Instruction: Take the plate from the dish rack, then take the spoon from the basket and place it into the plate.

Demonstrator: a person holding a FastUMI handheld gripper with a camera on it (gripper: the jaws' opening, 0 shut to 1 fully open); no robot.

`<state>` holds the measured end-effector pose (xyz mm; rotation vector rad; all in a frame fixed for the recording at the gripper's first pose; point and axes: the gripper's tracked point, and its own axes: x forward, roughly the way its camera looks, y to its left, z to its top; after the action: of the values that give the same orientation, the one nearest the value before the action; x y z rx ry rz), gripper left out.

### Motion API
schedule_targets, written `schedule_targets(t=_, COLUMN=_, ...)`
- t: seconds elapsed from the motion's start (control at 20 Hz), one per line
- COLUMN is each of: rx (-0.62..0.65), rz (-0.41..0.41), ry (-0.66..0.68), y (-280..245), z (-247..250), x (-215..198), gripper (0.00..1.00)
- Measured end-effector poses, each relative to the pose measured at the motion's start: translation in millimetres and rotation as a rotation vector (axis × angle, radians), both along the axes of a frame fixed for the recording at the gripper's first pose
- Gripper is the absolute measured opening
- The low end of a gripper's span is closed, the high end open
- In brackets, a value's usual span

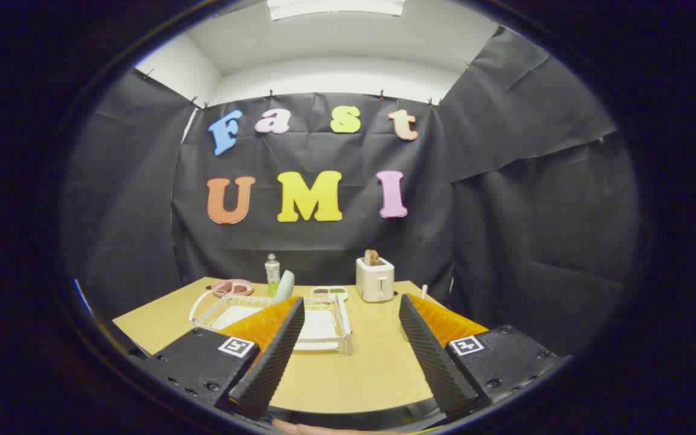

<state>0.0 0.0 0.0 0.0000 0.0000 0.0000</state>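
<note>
The place was a makeshift recording booth got up as a kitchen corner. Creased black cloth walls (pixel 535 199) were pinned up below a plain white ceiling with a bright light panel (pixel 336 7). A pale wooden bench (pixel 378 356) carried kitchen things: a clear plastic dish rack (pixel 330 338), a cream two-slot toaster (pixel 375 279) with toast in it, a small clear bottle (pixel 272 272) and a pink round plate (pixel 233 287).
</note>
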Motion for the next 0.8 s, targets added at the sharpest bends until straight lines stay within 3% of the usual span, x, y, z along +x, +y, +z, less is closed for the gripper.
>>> schedule_targets(t=0.8, rx=-0.013, rz=0.026, ry=0.044, y=1, z=-10, x=15, gripper=1.00)
